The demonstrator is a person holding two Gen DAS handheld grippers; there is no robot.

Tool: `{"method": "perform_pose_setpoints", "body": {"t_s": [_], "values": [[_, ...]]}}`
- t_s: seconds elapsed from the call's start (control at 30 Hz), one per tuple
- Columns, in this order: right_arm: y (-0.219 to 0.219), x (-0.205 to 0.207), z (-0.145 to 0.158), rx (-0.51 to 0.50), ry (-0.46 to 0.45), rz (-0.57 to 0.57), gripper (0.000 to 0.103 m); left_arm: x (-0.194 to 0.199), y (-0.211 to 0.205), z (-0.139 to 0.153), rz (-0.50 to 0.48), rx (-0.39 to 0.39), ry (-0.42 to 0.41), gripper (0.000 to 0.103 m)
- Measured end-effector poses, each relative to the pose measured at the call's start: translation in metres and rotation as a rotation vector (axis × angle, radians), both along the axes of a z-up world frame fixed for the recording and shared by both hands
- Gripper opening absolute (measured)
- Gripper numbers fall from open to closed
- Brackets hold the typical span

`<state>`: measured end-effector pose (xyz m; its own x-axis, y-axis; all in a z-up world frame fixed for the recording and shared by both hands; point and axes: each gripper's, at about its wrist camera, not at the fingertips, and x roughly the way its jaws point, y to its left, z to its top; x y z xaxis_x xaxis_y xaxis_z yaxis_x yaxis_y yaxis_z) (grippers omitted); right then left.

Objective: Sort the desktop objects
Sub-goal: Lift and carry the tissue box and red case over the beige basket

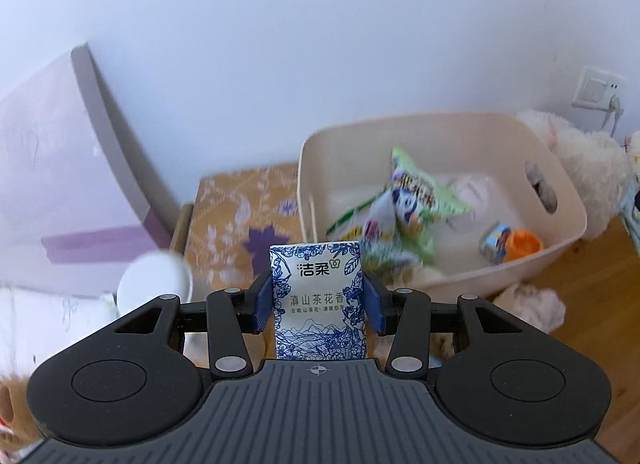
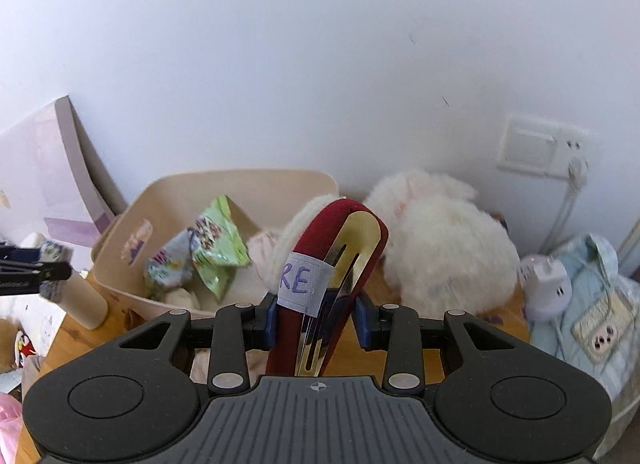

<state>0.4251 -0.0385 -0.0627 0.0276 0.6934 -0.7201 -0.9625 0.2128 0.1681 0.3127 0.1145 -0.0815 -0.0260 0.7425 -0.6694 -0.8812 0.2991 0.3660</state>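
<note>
**Both grippers loaded, bin next**

I read this as the carry step: each gripper has its item and neither is in the bin yet. The bin fills the centre right of the left view, already holding snack bags. My left gripper is clenched on the tissue pack, upright at lower centre. My right gripper grasps the red clip, lower centre, with the bin at centre left. Next, I judge, each load must travel over the bin's rim before I release.
</note>
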Motion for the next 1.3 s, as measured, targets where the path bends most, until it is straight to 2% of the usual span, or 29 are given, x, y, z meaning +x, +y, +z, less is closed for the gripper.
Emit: {"method": "perform_pose_setpoints", "body": {"t_s": [0.33,0.53,0.77,1.07,1.3], "values": [[0.038,-0.013,0.018,0.045,-0.034,0.053,0.034,0.043,0.03,0.0,-0.047,0.094,0.049,0.047],[0.061,-0.023,0.006,0.025,-0.046,0.064,0.034,0.064,0.05,-0.01,-0.029,0.101,0.063,0.047],[0.081,-0.03,-0.008,0.003,-0.05,0.028,0.034,0.074,0.065,-0.033,0.001,0.074,0.105,0.047],[0.101,-0.039,-0.034,-0.083,-0.052,0.038,0.034,0.07,0.083,-0.062,0.077,0.026,0.147,0.047],[0.115,-0.049,-0.059,-0.159,-0.102,0.067,0.035,0.07,0.091,-0.075,0.115,-0.028,0.136,0.047]]}}
